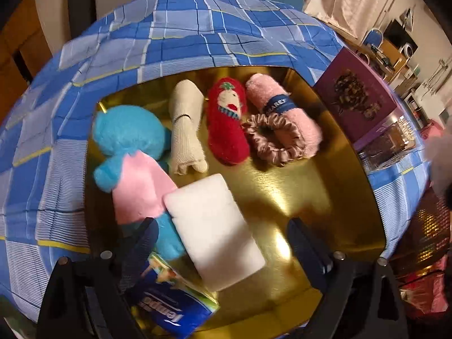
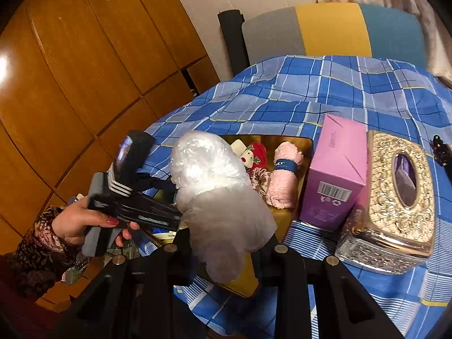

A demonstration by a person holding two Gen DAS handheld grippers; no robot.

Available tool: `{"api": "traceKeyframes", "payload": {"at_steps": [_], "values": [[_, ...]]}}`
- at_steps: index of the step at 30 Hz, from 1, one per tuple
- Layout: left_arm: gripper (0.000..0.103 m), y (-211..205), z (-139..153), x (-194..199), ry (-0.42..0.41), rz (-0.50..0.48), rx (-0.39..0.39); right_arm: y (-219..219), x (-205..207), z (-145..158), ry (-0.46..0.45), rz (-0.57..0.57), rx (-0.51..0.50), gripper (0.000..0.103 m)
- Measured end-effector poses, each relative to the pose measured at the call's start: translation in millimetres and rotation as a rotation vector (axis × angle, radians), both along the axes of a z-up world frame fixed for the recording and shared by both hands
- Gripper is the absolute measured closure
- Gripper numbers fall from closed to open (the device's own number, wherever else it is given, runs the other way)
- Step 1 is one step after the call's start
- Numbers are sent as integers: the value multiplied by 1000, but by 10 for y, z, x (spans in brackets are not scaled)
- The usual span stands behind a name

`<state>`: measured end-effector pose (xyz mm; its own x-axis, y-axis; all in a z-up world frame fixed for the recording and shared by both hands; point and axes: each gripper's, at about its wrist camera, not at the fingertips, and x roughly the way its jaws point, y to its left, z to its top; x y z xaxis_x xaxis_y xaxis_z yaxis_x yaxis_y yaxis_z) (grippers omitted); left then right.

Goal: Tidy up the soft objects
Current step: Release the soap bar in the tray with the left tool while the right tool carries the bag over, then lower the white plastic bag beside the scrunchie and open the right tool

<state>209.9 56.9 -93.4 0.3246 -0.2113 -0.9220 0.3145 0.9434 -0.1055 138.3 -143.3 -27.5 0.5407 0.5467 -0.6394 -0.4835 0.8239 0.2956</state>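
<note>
I am gripping a crinkly plastic bundle (image 2: 214, 197) in my right tool (image 2: 223, 254), closed around its lower end above the gold tray (image 1: 325, 169); it looks light, squashy and slippery. My left tool (image 1: 223, 243) is hanging open over the white sponge (image 1: 214, 231).

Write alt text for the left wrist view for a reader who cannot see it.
A gold tray on a blue plaid cloth holds soft things: a blue and pink plush toy, a beige roll, a red doll, a pink towel roll with a scrunchie, and a white pad. The left tongs stand open over the pad.
</note>
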Motion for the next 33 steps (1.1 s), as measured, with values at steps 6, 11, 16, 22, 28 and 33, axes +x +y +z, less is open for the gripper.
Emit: {"api": "traceKeyframes", "payload": {"at_steps": [6,11,16,22,28,33], "values": [[8,231,52,-46,-23,96,-39,299,225,-203,60,17,-74,73],[8,524,262,-198,-64,243,-152,616,446,-448,125,39,-142,73],[8,774,317,-251,-98,363,-263,841,637,-702,212,18,-177,73],[9,887,262,-323,-104,409,-296,1048,775,-882,232,-10,-227,72],[9,936,206,-397,-83,424,-339,1067,875,-984,258,-55,-225,72],[9,973,206,-458,-101,449,-335,1037,904,-1002,264,-82,-229,70]]}}
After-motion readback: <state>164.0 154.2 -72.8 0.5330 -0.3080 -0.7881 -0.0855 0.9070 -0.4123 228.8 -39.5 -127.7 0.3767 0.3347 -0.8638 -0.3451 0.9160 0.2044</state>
